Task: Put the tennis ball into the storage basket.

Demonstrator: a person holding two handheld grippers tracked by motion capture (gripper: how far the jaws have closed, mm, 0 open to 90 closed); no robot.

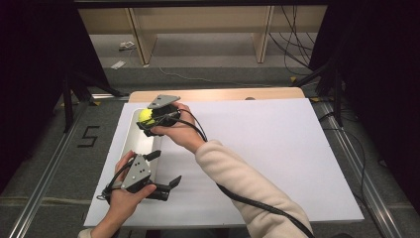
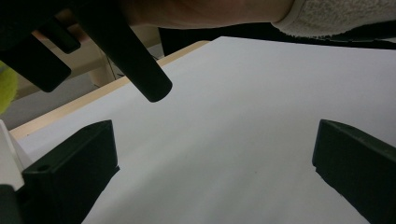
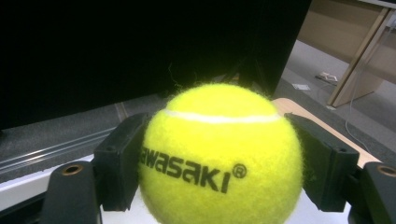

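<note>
The right hand-held gripper (image 1: 148, 120) pinched a fuzzy yellow-green tennis ball (image 3: 219, 156) between its two black jaws, one pad on each side at the ball's widest part – a sound, centred hold. In the high view the ball (image 1: 145, 116) hung over the far end of a long, shallow white tray (image 1: 134, 144) lying along the left edge of the white sheet on the table (image 1: 277, 148). To place it well, the person would likely do best to lower the ball until it rested on the tray floor before spreading the jaws, since a round ball let go from above could roll or bounce out. The visible part of the tray looked empty. The left hand-held gripper (image 1: 166, 171), jaws spread wide and holding nothing, hovered by the tray's near end – close enough to steady it.
</note>
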